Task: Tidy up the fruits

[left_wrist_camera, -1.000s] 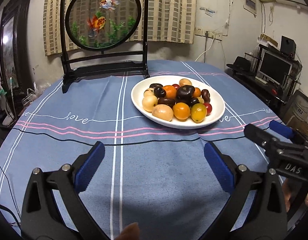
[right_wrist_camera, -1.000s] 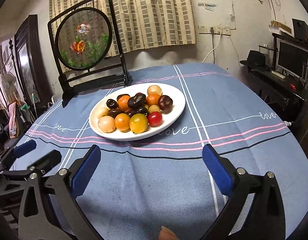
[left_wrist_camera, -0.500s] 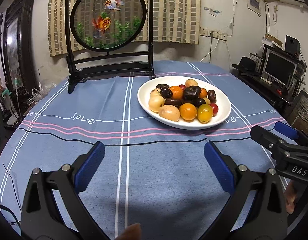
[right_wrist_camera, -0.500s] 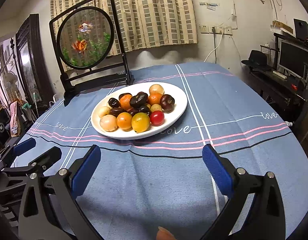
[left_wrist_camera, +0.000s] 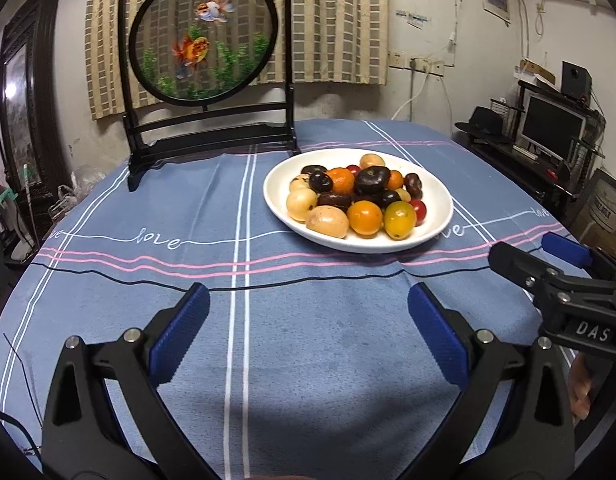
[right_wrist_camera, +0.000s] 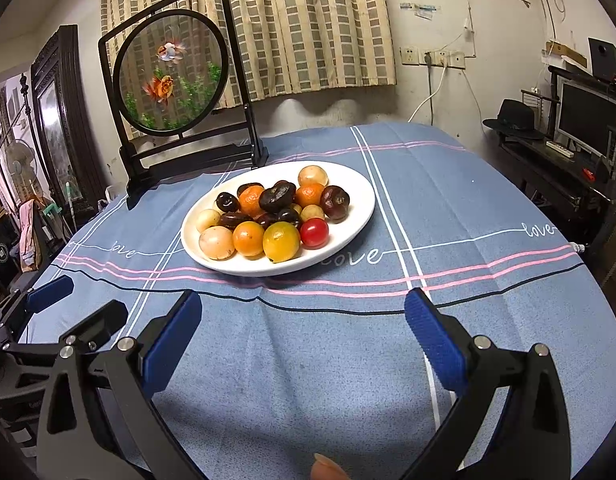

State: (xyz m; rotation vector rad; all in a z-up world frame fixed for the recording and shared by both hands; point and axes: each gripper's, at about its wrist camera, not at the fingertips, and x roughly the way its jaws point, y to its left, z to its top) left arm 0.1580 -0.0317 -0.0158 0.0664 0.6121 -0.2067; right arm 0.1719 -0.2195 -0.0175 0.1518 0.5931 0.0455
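A white plate (left_wrist_camera: 436, 228) (right_wrist_camera: 356, 216) on the blue tablecloth holds several small fruits: orange, yellow, red, pale beige and dark purple ones. A yellow fruit (left_wrist_camera: 399, 220) (right_wrist_camera: 281, 242) and an orange fruit (left_wrist_camera: 364, 218) (right_wrist_camera: 248, 238) lie at its near rim. My left gripper (left_wrist_camera: 308, 332) is open and empty, above the cloth, short of the plate. My right gripper (right_wrist_camera: 303, 336) is open and empty, also short of the plate. Each gripper shows at the edge of the other's view.
A round goldfish screen on a black stand (left_wrist_camera: 205, 136) (right_wrist_camera: 179, 148) stands behind the plate. The table (left_wrist_camera: 107, 280) drops off at left and right. A dark desk with a monitor (left_wrist_camera: 552, 128) is beyond the right edge.
Both grippers have drifted slightly; the plate sits a little more to the right in each view. Both stay open and empty.
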